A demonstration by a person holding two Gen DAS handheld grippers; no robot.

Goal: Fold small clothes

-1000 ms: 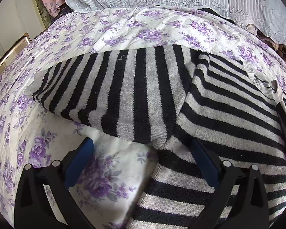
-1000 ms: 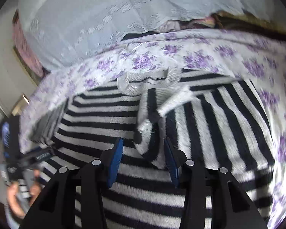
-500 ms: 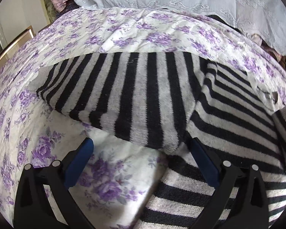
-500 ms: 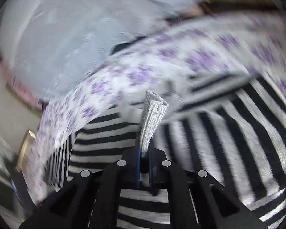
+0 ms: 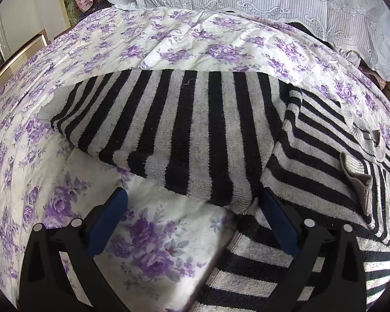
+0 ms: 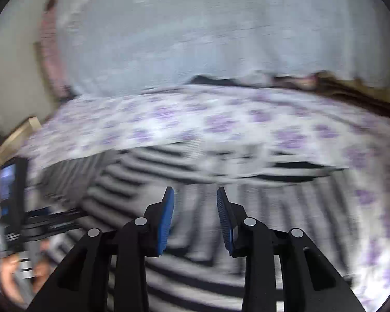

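I see the striped sweater [image 5: 195,135] sleeve running crosswise just ahead of my wide-spread left gripper [image 5: 195,221], nearer than my right gripper [image 6: 195,218], whose jaws just reopened, empty.

The view is blurred. The right gripper [image 6: 195,195], black with blue ribbed pads, has just been opening; its jaws stand apart with nothing between them, above a black-and-grey striped knitted garment [image 6: 205,270] spread on a white bedsheet with purple flowers [image 6: 221,122]. At near left a hand [image 6: 10,275] holds the left gripper [image 6: 49,218]. A pale curtain [image 6: 195,31] hangs at the far side.
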